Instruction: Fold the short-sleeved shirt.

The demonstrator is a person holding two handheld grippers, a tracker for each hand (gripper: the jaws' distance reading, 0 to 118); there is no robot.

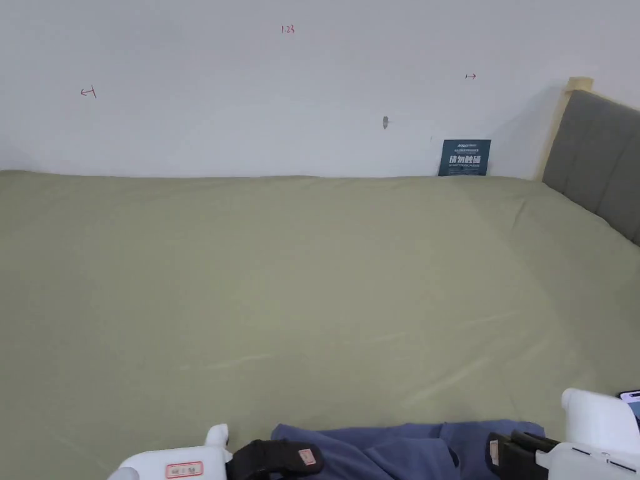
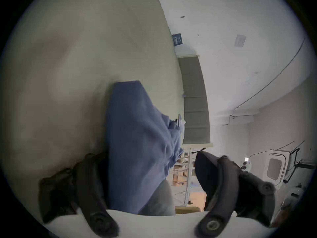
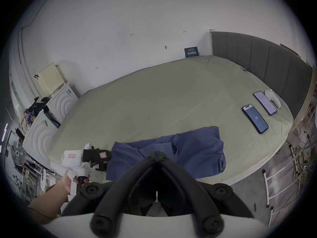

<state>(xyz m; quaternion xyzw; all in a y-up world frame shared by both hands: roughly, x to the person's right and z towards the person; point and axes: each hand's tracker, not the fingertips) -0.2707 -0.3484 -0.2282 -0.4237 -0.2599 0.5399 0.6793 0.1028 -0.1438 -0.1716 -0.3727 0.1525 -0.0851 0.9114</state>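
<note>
So the shirt (image 3: 171, 154) is sitting in a blue heap at the near edge of the bed (image 1: 312, 281), collar roughly in the middle of the heap, looking half bundled rather than spread flat. I'd call this the very start: it has to be laid out before any fold happens.

The left gripper (image 3: 101, 157) is right at the shirt's left edge. In its own view the jaws are wide apart with the cloth running up between them, not pinched. The right gripper (image 3: 157, 154) hangs over the collar with jaws closed tip to tip, and I think on nothing, though the tips cover that spot.

Next move probably calls for grabbing two corners and pulling it flat.

The head view cuts off most of the shirt. Two phones (image 3: 254, 119) lie well right of it.
</note>
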